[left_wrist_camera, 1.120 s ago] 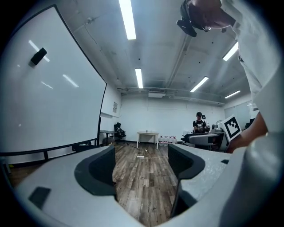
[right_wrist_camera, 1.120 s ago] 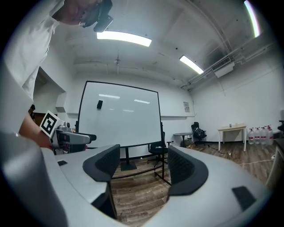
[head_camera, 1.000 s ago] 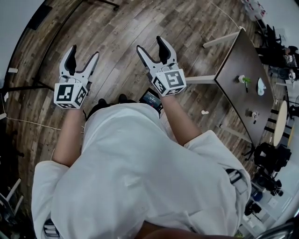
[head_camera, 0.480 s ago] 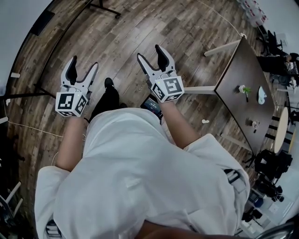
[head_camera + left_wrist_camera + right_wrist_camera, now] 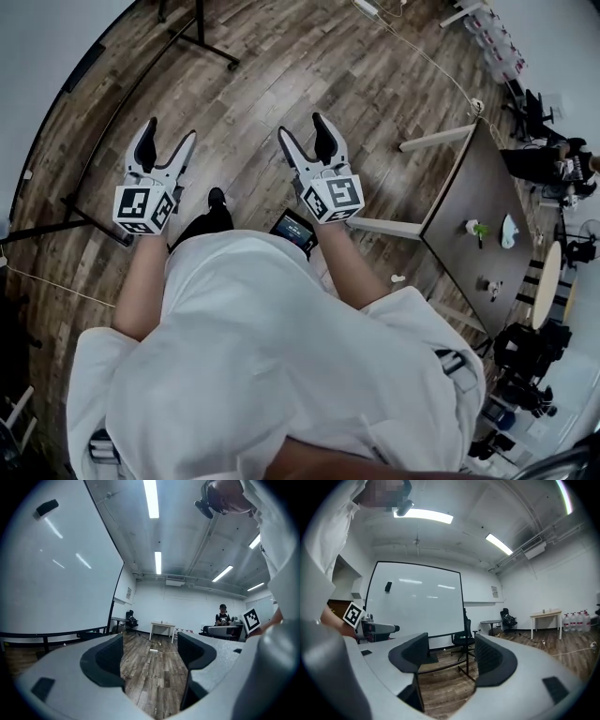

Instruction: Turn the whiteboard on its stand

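Observation:
The whiteboard (image 5: 415,602) is a large white panel in a black frame on a black stand, seen ahead in the right gripper view. It fills the left of the left gripper view (image 5: 61,573). In the head view its stand's feet (image 5: 202,37) reach onto the wood floor at the upper left. My left gripper (image 5: 167,141) and right gripper (image 5: 302,131) are held out in front of the body, both open and empty, apart from the board. The left gripper's (image 5: 150,653) jaws frame only floor; the right gripper's (image 5: 450,658) jaws frame the stand's lower bar.
A dark table (image 5: 469,206) with small items stands at the right. A black office chair (image 5: 464,641) sits by the board's right edge. A white table (image 5: 161,629) and a person (image 5: 222,616) are far back. A cable (image 5: 412,52) runs over the floor.
The person has stepped forward: the stand's foot has come into view at the top and the dark table has slid lower. Both grippers stay open and level.

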